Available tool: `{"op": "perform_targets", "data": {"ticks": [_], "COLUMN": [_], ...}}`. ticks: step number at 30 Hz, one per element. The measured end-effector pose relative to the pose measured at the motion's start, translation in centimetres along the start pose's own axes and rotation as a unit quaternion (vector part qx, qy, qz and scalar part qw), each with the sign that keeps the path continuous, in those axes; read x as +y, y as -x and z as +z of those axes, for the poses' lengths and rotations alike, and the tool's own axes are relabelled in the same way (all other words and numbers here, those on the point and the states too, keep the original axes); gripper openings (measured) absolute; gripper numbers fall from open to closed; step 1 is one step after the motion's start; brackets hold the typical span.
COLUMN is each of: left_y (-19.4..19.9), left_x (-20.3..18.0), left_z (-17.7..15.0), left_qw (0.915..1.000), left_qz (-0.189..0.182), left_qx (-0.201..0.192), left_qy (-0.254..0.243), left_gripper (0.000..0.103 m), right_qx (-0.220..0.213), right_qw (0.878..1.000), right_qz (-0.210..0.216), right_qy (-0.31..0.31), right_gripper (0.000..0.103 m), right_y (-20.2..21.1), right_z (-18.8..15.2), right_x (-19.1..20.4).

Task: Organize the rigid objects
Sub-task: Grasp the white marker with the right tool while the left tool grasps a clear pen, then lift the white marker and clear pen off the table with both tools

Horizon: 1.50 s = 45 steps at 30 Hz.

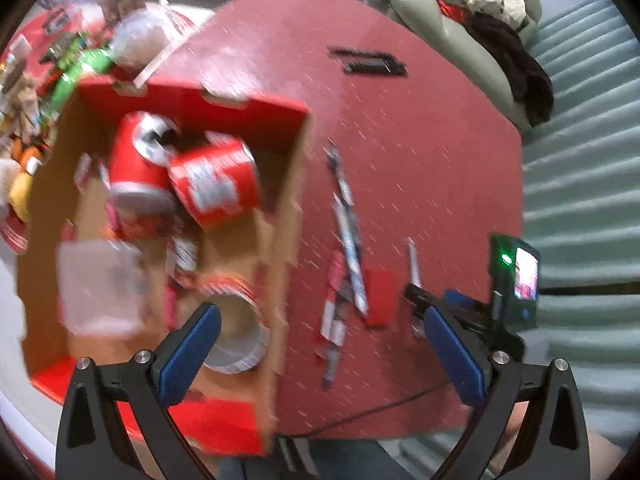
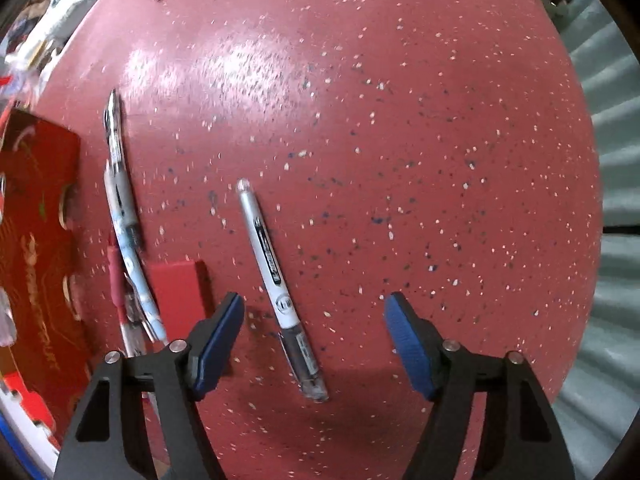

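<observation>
Two grippers hang over the speckled red table point(image 2: 360, 120), both with fingers spread and nothing between the pads. Right gripper point(image 2: 314, 336) points straight down with a silver pen point(image 2: 272, 264) lying loose on the table between its open fingers, beside a small red block point(image 2: 178, 292) and more pens point(image 2: 122, 208). Left gripper point(image 1: 320, 344) hovers over the table's left edge, above the wall of a cardboard box point(image 1: 288, 216) holding red cans point(image 1: 216, 188).
</observation>
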<state>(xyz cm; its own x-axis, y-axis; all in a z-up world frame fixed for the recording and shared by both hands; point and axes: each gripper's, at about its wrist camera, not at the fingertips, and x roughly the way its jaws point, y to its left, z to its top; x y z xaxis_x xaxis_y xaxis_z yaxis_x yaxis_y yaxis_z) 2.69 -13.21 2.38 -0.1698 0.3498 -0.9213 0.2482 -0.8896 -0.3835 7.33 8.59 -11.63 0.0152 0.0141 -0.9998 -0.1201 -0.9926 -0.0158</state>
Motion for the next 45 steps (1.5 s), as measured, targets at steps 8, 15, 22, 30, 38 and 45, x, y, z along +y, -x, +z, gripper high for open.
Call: {"op": "perform_targets", "data": {"ticks": [8, 15, 22, 30, 38, 45], "left_y": [-3.3, -6.8, -13.1, -17.4, -16.6, -15.1], "left_x": [-3.9, -6.5, -7.8, -6.4, -6.3, -7.4], "left_z": [-0.9, 1.1, 6.4, 9.8, 10.0, 9.8], "left_qw": [0.9995, 0.9981, 0.9897, 0.9804, 0.9807, 0.9911], "left_qz": [0.02, 0.059, 0.14, 0.185, 0.183, 0.133], "left_qx": [0.022, 0.008, -0.029, -0.024, -0.026, -0.012], "left_qy": [-0.01, -0.013, -0.001, 0.062, 0.064, 0.007], "left_gripper": [0.102, 0.102, 0.102, 0.103, 0.09, 0.011], "right_qx": [-0.022, -0.024, -0.036, -0.032, -0.034, -0.057], "right_qw": [0.991, 0.99, 0.994, 0.99, 0.989, 0.987], "right_qz": [-0.02, 0.031, 0.086, 0.118, 0.134, 0.139], "right_qy": [0.13, 0.133, 0.065, 0.066, 0.057, 0.051], "right_gripper": [0.048, 0.015, 0.015, 0.015, 0.015, 0.015], "right_y": [0.0, 1.5, 4.4, 5.1, 4.9, 6.7], "right_z": [-1.4, -2.8, -4.5, -5.9, -5.7, -5.2], "right_x": [3.2, 2.6, -2.7, -8.7, -8.4, -8.8]}}
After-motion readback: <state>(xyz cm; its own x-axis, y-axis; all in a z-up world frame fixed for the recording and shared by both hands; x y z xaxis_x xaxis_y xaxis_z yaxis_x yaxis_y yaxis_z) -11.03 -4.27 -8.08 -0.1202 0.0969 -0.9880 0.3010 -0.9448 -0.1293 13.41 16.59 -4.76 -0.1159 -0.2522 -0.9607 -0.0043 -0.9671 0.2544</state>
